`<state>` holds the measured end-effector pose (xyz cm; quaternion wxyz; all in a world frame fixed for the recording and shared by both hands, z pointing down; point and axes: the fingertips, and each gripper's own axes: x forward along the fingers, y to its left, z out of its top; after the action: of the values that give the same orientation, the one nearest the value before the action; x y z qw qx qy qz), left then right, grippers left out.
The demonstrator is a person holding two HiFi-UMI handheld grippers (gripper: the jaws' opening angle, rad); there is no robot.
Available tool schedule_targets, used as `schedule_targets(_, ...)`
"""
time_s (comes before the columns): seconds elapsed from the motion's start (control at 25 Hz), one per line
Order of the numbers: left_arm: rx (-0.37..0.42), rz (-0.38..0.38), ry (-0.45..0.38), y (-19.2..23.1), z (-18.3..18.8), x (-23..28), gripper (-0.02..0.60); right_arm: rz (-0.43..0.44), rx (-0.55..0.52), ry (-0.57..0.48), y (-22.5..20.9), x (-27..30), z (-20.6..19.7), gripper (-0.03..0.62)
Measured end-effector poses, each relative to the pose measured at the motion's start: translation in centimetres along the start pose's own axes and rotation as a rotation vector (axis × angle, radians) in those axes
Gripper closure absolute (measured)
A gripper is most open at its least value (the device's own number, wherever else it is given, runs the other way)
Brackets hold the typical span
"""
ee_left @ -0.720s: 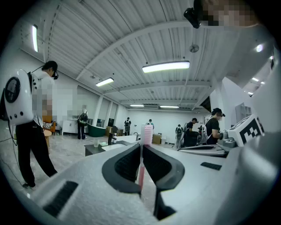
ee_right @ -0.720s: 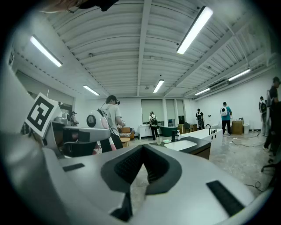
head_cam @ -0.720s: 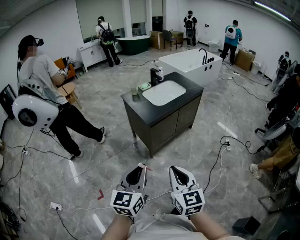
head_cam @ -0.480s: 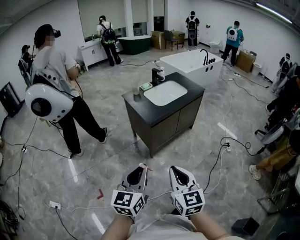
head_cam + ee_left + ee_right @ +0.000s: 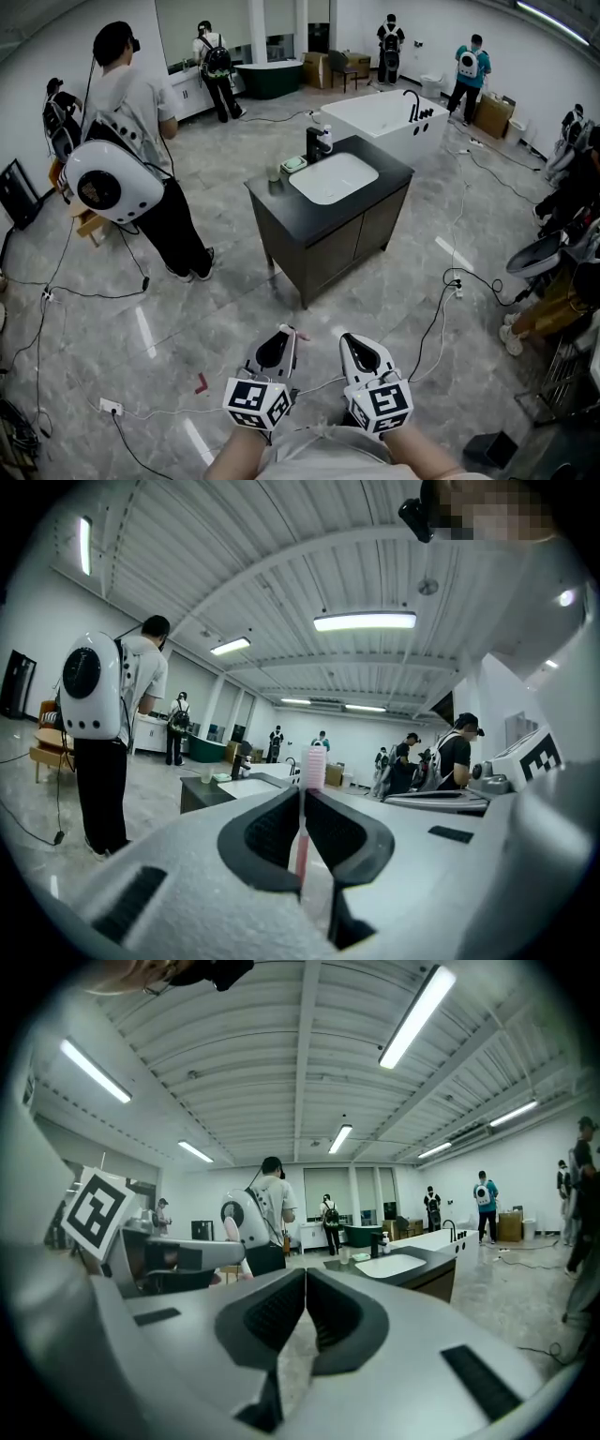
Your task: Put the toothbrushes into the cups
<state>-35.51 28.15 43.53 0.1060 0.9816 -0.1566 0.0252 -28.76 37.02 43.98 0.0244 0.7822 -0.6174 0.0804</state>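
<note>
The left claw (image 5: 302, 794) was closed on a pink toothbrush (image 5: 312, 764). The handle was pinched between the two pads and the bristled head stood up past the tips. The right claw (image 5: 305, 1279) had its jaws pressed together with nothing between them. In the head view both claws sat side by side at the near edge, left claw (image 5: 279, 334) and right claw (image 5: 350, 339), close but not touching, pointing roughly level toward the far side.

The dark desk (image 5: 281, 202) stood well apart from them across the grey floor (image 5: 234, 309). Its near corner pointed toward the claws, and a white sink (image 5: 328, 178) was set in its top. A small cup (image 5: 274, 174) stood close to the desk's left edge, with the black faucet (image 5: 312, 145) farther back.

The floor between the claws and the desk lay open. A black cable (image 5: 441, 319) curled across it to the right. A person (image 5: 141, 141) with a white backpack stood left of the desk, apart from it. A white bathtub (image 5: 375, 117) sat just beyond the desk's far side.
</note>
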Motion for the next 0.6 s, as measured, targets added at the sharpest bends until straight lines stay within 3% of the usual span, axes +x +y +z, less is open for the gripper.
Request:
schedule_targets(0.32,0.006,0.038,0.025,0.7,-0.5,6.6,0.549,0.036,0.030,0.010,-5.7,4.6,-0.5,0.568)
schedule_targets(0.6,-0.009,0.122,0.017,1.1,1.5,15.4,0.549,0.111,0.053,0.022,-14.1,10.4,1.9,0.568)
